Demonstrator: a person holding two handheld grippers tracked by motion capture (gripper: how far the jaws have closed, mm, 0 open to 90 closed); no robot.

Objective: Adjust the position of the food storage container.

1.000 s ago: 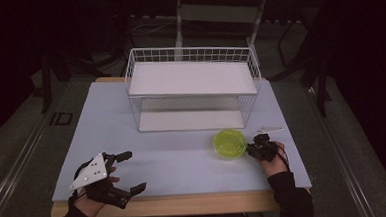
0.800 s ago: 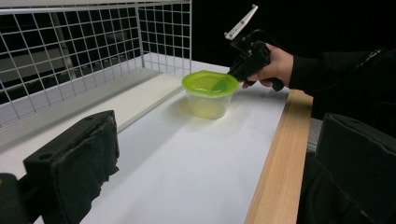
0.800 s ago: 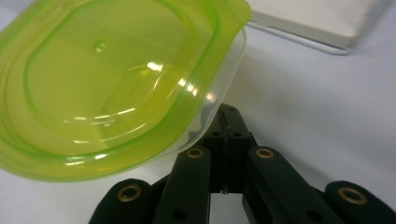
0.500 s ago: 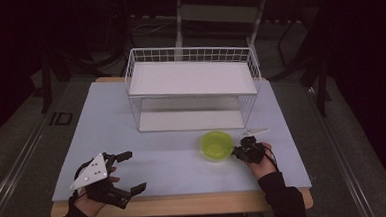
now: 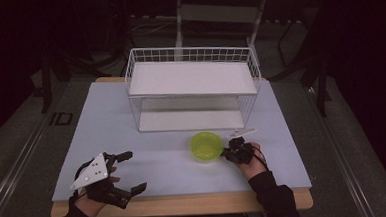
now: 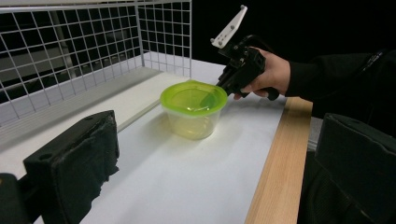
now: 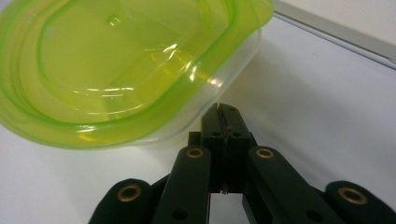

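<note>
High view: right gripper [image 5: 228, 152] jaws together, tips at the rim of the green-lidded container [image 5: 206, 146], which sits just left of it and in front of the wire rack [image 5: 192, 88]. Left gripper [image 5: 122, 172] well apart from both, jaws spread, nothing between.

Left gripper view: container [image 6: 193, 108] ahead of the wide-open jaws, right gripper [image 6: 223, 85] touching its far rim.

Right gripper view: jaws pressed together, tips against the container [image 7: 126, 70] wall under the lid edge, clamping nothing.
</note>
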